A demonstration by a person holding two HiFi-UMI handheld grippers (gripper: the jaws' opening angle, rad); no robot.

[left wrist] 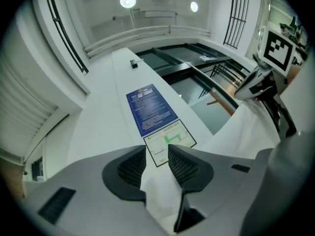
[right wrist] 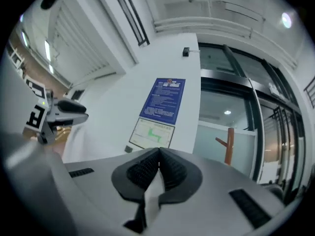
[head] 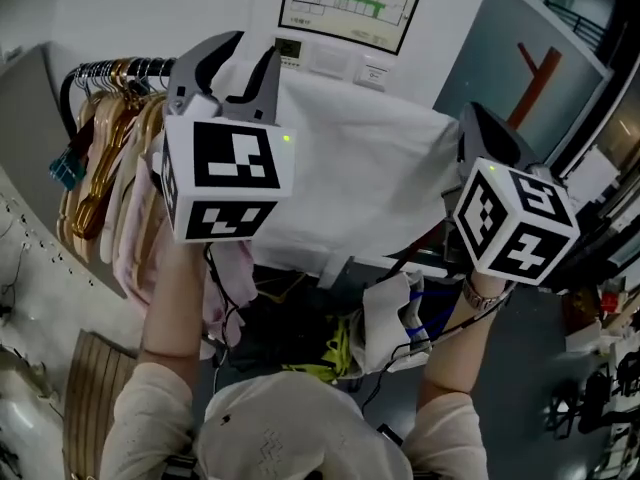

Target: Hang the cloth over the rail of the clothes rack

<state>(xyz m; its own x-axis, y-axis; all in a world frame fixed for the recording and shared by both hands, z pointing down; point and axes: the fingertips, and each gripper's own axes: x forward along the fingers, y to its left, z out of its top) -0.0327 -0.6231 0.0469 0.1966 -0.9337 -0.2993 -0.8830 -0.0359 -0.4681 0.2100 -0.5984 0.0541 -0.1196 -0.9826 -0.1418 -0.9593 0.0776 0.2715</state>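
both tongs clamped on the cloth [head: 360,168], left gripper [left wrist: 157,163] looser than right gripper [right wrist: 158,168]; cloth's stretched wide between them, up high; rail [head: 140,67] sits off left, closest to the left one

Bright ceiling lamps [left wrist: 128,1] — fisheye-darkened corners
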